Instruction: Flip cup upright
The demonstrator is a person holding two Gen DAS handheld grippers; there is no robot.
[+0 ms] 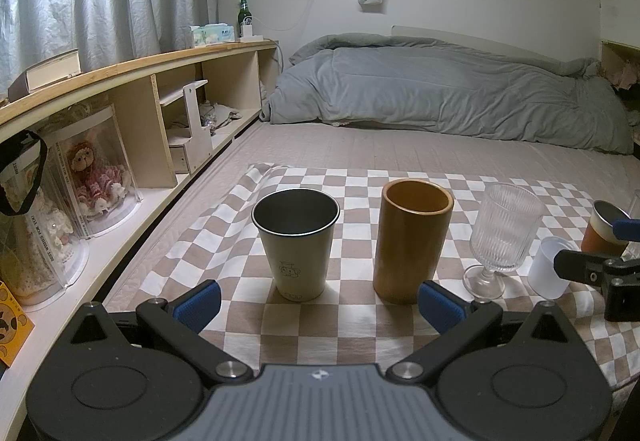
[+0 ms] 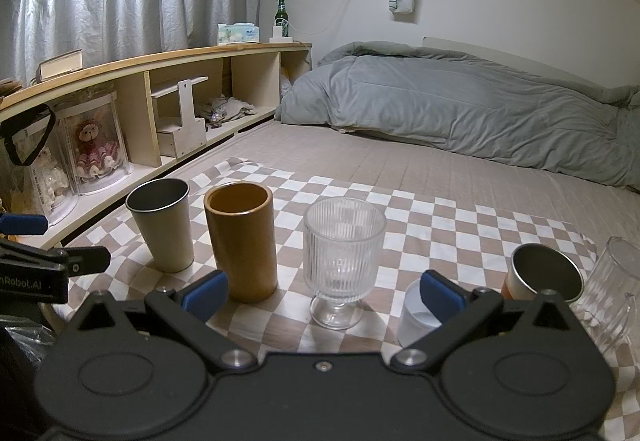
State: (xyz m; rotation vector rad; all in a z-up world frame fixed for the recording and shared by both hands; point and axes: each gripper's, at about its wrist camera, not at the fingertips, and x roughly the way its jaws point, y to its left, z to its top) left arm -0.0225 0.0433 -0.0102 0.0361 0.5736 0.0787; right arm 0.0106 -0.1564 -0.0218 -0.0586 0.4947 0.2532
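A row of cups stands upright on a checkered cloth (image 1: 360, 325): a steel cup (image 1: 297, 243) (image 2: 162, 223), a tall brown cup (image 1: 412, 239) (image 2: 242, 239), a ribbed stemmed glass (image 1: 500, 237) (image 2: 340, 259), a small white cup (image 1: 550, 271) (image 2: 414, 317) and an orange-and-steel cup (image 1: 604, 229) (image 2: 542, 275). A clear glass (image 2: 612, 289) sits at the far right, rim tilted. My left gripper (image 1: 320, 307) is open and empty in front of the steel and brown cups. My right gripper (image 2: 324, 293) is open and empty around the stemmed glass's base area.
The cloth lies on a bed with a grey duvet (image 1: 440, 93) at the back. A wooden shelf unit (image 1: 132, 109) with boxed dolls runs along the left. The right gripper's finger shows at the right edge of the left wrist view (image 1: 588, 269).
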